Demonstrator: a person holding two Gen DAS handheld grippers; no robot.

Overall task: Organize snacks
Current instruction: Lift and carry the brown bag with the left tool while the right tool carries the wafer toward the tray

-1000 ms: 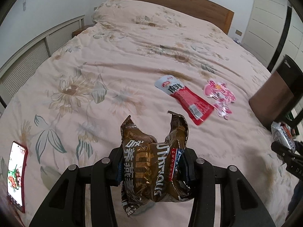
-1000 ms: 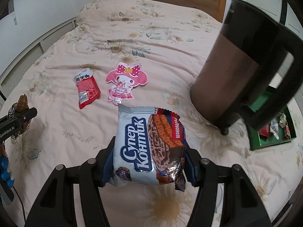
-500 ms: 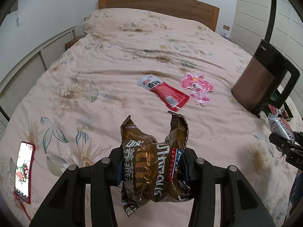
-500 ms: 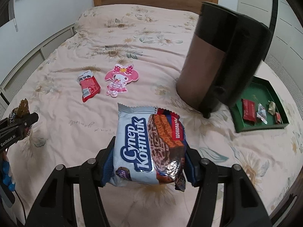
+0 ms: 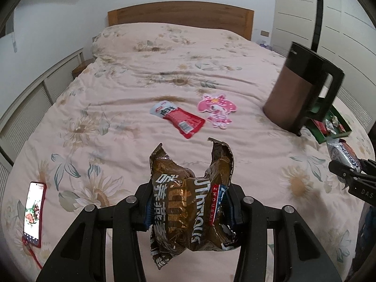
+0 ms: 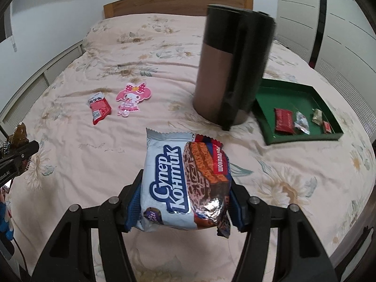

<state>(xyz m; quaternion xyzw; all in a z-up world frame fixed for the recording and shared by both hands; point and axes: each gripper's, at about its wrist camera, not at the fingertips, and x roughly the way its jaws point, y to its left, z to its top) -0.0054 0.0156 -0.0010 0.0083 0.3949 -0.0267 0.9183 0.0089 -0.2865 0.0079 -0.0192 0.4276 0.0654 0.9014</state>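
Note:
My left gripper is shut on a crumpled brown snack bag and holds it above the bed. My right gripper is shut on a white and blue wafer pack, also above the bed; that gripper and pack show at the right edge of the left wrist view. A red snack packet and a pink cartoon packet lie side by side mid-bed. A green tray with several small snacks sits right of the kettle.
A tall brown and black kettle stands on the bed between the loose packets and the tray. A phone with a red cable lies at the bed's left edge. The wooden headboard is at the far end, wardrobes to the right.
Both views have swung to the right: the kettle and green tray have come further into view, and the red and pink packets have shifted left. Both grippers stay shut on their packs.

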